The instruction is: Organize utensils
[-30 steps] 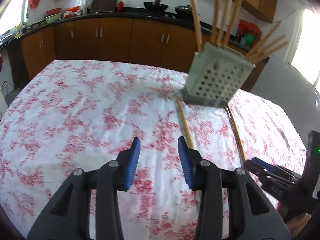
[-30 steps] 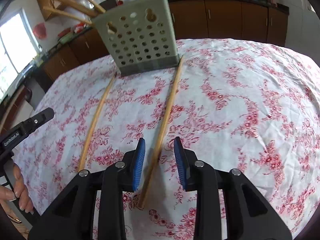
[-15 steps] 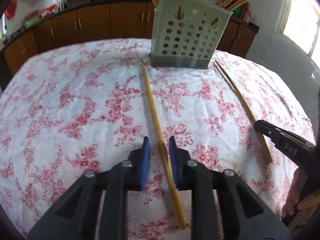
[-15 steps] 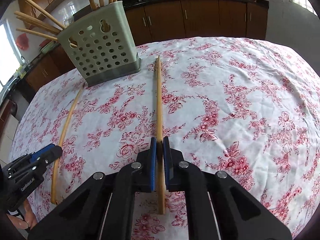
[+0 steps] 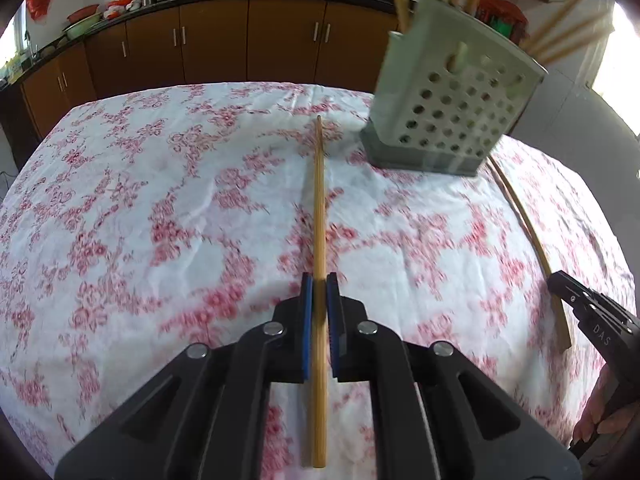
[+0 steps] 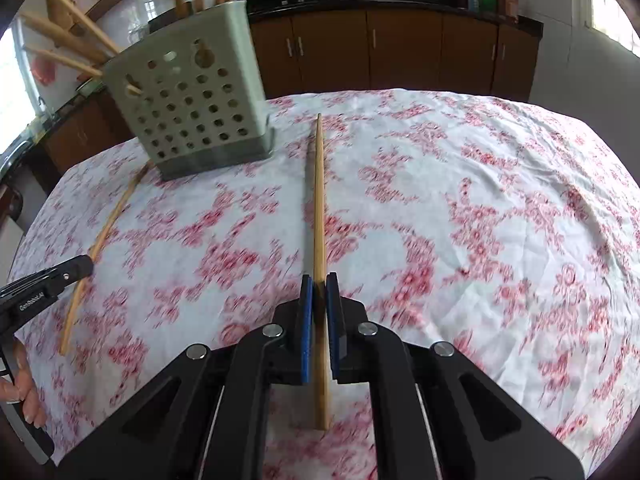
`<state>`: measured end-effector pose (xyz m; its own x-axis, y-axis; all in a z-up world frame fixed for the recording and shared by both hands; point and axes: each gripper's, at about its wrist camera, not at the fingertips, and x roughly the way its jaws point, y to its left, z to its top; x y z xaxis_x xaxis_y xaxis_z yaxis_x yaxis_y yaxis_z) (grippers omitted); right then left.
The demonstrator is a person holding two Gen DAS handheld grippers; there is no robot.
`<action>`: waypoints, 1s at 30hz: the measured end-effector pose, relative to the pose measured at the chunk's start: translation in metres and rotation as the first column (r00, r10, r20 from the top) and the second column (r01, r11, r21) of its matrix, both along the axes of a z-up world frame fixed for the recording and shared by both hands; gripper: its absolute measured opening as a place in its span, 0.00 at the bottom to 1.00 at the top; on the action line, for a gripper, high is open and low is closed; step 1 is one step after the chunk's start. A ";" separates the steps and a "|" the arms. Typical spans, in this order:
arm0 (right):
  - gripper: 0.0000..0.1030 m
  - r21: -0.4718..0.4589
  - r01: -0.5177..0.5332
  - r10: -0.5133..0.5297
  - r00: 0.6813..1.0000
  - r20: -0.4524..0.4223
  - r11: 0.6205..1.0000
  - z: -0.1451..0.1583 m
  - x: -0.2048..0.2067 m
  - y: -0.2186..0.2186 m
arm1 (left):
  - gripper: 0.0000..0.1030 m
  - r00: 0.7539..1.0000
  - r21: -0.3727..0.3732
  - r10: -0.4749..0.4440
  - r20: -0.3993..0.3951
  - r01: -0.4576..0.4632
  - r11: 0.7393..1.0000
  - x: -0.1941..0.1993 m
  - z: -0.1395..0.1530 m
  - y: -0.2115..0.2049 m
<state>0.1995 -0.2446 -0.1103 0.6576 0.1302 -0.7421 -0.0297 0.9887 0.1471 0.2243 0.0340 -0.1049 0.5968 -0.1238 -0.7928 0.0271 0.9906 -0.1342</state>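
Two long wooden chopsticks are on the floral tablecloth, one either side of a pale green perforated utensil holder that has several chopsticks standing in it. My left gripper is shut on the left chopstick, its blue pads pressing near the stick's near end. My right gripper is shut on the right chopstick, which casts a thin shadow on the cloth beside it. Each view shows the other gripper at its edge: the right gripper and the left gripper, each over the other chopstick.
The tablecloth covers the whole table and drops off at its rounded edges. Brown kitchen cabinets with a dark counter carrying pans and bowls run along the back wall. A person's fingers hold the left gripper's handle.
Both grippers went from open to shut, each on its own chopstick; the right closed first, the left after swinging over its stick. Both moved in lower over the cloth.
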 end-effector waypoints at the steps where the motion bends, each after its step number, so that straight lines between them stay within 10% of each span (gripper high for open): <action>1: 0.08 -0.002 0.013 -0.013 1.000 0.002 1.000 0.000 0.005 -0.003 | 0.08 1.000 -0.010 0.003 0.004 -0.003 1.000 0.003 -0.001 0.002; 30: 0.09 -0.001 0.024 -0.024 1.000 0.002 1.000 -0.002 0.011 -0.009 | 0.10 0.999 -0.052 -0.013 0.038 0.015 0.999 0.006 -0.001 0.008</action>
<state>0.2107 -0.2539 -0.1124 0.6621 0.1138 -0.7408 -0.0067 0.9893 0.1461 0.2303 0.0424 -0.1062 0.6240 -0.1733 -0.7620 0.0469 0.9817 -0.1848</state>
